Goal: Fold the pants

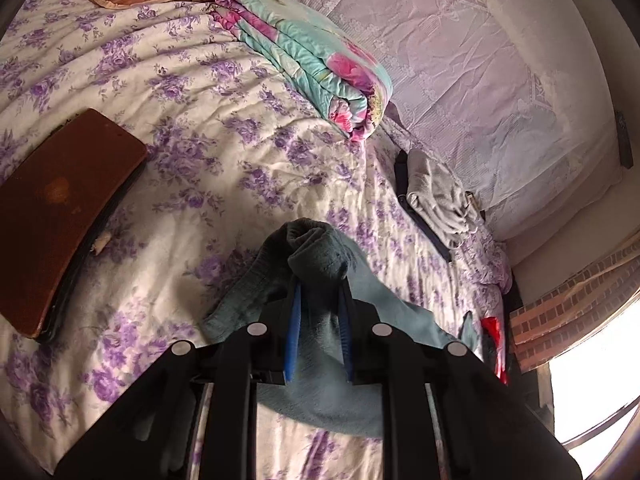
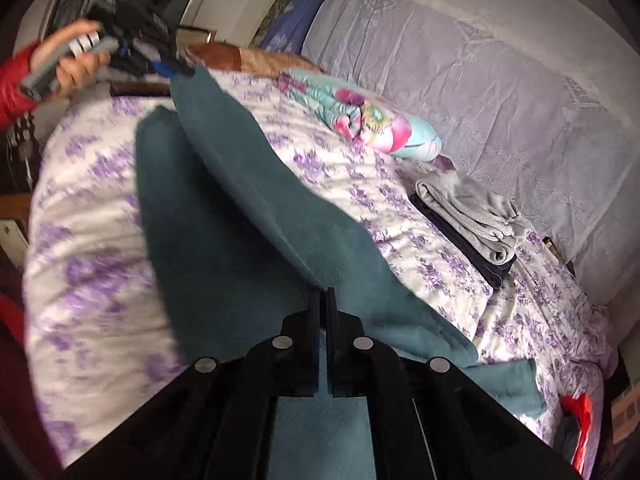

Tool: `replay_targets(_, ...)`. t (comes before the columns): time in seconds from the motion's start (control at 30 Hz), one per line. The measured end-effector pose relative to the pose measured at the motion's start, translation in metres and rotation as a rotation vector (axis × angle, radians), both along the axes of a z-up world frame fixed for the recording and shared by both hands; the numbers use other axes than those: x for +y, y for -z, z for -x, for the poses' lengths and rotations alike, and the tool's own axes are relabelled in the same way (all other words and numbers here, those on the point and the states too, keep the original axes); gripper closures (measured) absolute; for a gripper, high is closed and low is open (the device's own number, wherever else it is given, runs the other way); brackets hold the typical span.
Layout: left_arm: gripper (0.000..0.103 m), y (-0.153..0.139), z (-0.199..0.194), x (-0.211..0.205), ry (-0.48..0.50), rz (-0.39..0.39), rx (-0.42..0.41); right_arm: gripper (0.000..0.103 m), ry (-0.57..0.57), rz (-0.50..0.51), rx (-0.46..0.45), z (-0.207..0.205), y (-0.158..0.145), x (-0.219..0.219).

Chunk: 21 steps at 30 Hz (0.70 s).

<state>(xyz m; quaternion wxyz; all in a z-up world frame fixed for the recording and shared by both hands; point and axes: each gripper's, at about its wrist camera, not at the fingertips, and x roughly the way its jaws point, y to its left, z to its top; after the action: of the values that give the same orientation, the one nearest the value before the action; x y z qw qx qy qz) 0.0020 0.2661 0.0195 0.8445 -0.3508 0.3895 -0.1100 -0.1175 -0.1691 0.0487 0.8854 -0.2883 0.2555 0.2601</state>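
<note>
Both tools are engaged with the teal pants (image 2: 224, 208). A bunched end of the fabric is clamped between the blue pads of the left tool (image 1: 318, 284), which is held up by a hand (image 2: 76, 64) in a red sleeve at the far side of the bed (image 1: 180, 184). The jaws of the right tool (image 2: 323, 296) are closed, apparently pinching a fabric edge at the near end, though that grip cannot be confirmed. The pants are thus stretched lengthwise and partly lifted, seemingly so that one layer can be laid over the other. A purple-flowered sheet covers the bed. A rolled quilt (image 1: 304, 60), a brown cushion (image 1: 60, 204) and a stack of folded clothes (image 2: 468, 216) are seen on it, with a lilac lace drape (image 1: 480, 80) behind.
</note>
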Motion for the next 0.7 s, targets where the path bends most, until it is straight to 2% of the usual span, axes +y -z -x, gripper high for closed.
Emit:
replay_targets(0.13,0.087,0.025,0.007,0.005,0.008,-0.048,0.072,0.1,-0.043,-0.001,0.088,0.026,0.015,0.004)
replay_targets(0.2,0.087,0.04,0.009,0.007,0.013,-0.043,0.115,0.1,-0.044,0.025,0.115,0.028,0.03,0.009)
replay_targets(0.27,0.087,0.048,0.013,0.011,0.022,-0.019,0.12,0.1,-0.037,0.061,0.126,0.026,0.04,0.015)
replay_targets(0.33,0.086,0.045,0.018,0.014,0.021,-0.008,0.116,0.099,-0.032,0.053,0.145,0.025,0.038,0.016)
replay_targets(0.4,0.078,0.037,0.026,0.017,0.003,-0.015,0.104,0.097,-0.028,0.048,0.161,0.023,0.042,0.016)
replay_targets(0.5,0.07,0.011,0.043,0.019,-0.072,-0.156,0.048,0.097,-0.025,0.075,0.149,0.025,0.047,0.019)
replay_targets(0.57,0.069,-0.001,0.052,0.015,-0.084,-0.172,0.008,0.097,-0.023,0.086,0.144,0.027,0.049,0.021)
replay_targets(0.67,0.067,-0.009,0.044,-0.018,0.044,-0.145,-0.022,0.097,-0.022,0.076,0.15,0.026,0.048,0.02)
replay_targets(0.7,0.06,-0.009,0.038,-0.039,0.108,-0.151,-0.035,0.097,-0.015,0.068,0.152,0.025,0.047,0.019)
